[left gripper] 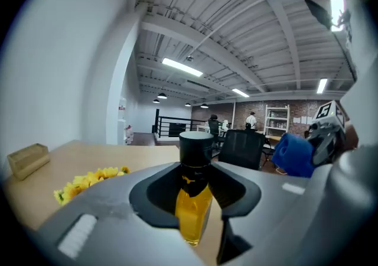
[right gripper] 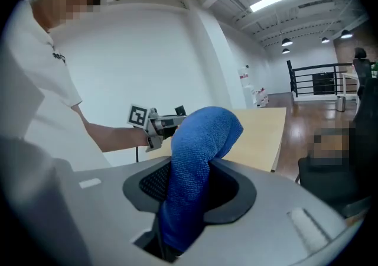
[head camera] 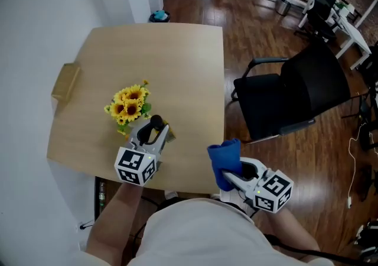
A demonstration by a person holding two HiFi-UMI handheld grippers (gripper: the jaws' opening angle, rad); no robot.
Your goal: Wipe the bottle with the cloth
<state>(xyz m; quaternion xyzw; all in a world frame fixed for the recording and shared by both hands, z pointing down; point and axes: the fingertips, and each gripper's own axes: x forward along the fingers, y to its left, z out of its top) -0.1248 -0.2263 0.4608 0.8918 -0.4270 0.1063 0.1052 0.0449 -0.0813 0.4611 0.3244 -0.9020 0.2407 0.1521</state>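
Observation:
My left gripper [head camera: 155,132] is shut on a small bottle [left gripper: 194,197] of amber liquid with a black cap [head camera: 156,122], held upright above the table's near edge. In the left gripper view the bottle stands between the jaws, cap on top. A folded blue cloth [head camera: 225,161] sticks up out of my right gripper [head camera: 236,171], which is shut on it just off the table's near right corner. The cloth [right gripper: 195,164] fills the middle of the right gripper view, with the left gripper [right gripper: 158,123] beyond it. Cloth and bottle are apart.
A bunch of yellow artificial flowers [head camera: 129,103] lies on the light wooden table [head camera: 177,64] just beyond the bottle. A small cardboard box [head camera: 65,81] rests at the table's left edge. A black office chair [head camera: 301,90] stands to the right, over dark wood floor.

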